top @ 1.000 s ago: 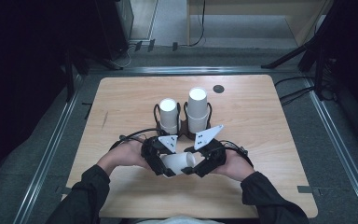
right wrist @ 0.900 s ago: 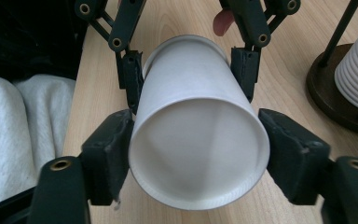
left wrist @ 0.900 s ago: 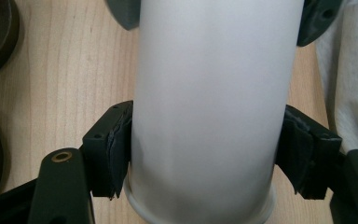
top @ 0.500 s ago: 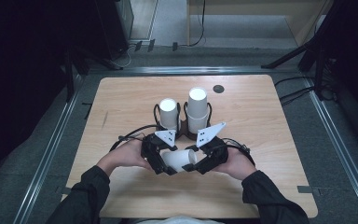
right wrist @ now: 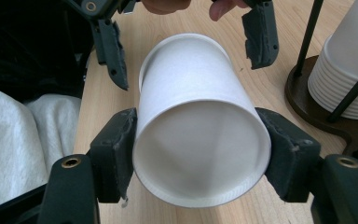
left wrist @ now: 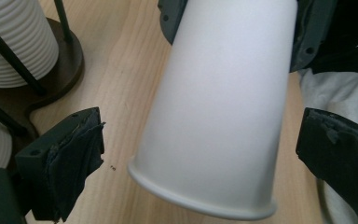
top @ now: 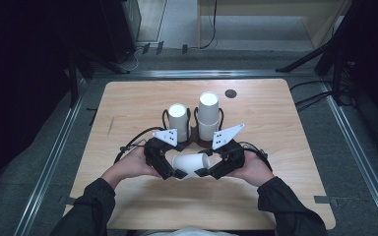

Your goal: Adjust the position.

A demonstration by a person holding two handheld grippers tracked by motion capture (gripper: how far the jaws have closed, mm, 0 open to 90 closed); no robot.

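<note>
Light wooden table [top: 128,103], a dark-based rack [top: 193,133] with two white cup stacks [top: 208,115] on it.

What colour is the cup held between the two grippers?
Plain white, no print. The paper cup shows best in the right gripper view.

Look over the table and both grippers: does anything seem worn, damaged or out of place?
The foam pads on the left gripper look torn and ragged at the edges. The paper cup, clamped sideways in the right gripper, looks undented.

Wooden table [top: 285,128]; grey floor [top: 359,147]
</note>
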